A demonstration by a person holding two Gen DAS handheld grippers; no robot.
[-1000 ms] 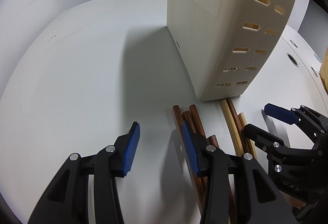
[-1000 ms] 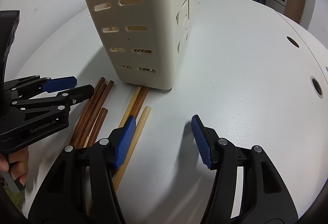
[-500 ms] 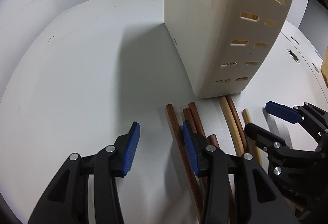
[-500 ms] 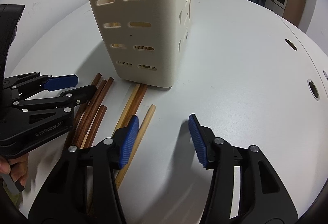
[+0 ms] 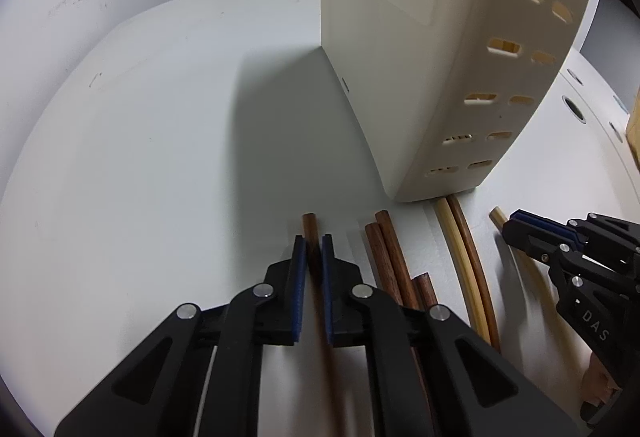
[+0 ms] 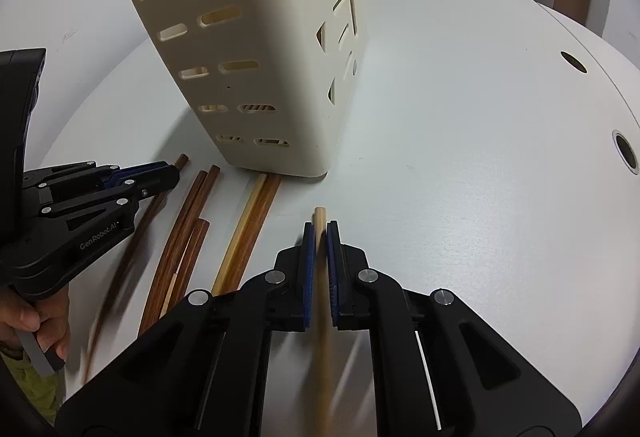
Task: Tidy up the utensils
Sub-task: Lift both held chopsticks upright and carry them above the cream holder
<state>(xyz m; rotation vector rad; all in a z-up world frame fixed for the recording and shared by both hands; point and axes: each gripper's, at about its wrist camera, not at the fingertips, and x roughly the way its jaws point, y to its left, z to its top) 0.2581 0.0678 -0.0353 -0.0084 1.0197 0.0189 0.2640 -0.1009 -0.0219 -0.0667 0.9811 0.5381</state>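
Several chopsticks lie on the white table in front of a cream slotted utensil holder [image 5: 440, 77] [image 6: 248, 57]. My left gripper [image 5: 314, 243] is shut on a dark brown chopstick [image 5: 310, 227], the leftmost one; its tip sticks out past the blue pads. My right gripper [image 6: 320, 231] is shut on a pale bamboo chopstick [image 6: 319, 215], the rightmost one. Between them lie more dark brown chopsticks [image 5: 390, 253] [image 6: 192, 221] and a pale and brown pair [image 5: 460, 245] [image 6: 250, 221] whose tips reach under the holder's base. Each gripper shows in the other's view, low by the table.
The round white table [image 6: 460, 117] has round holes [image 6: 624, 153] near its right edge. A hand [image 6: 36, 321] holds the left gripper's grip. A brown box edge [image 5: 634, 125] sits at far right. Dark furniture stands behind the table.
Both grippers have closed from wide open: the left onto the leftmost dark chopstick, the right onto the pale chopstick at the right. Both chopsticks have shifted slightly apart from the pile.
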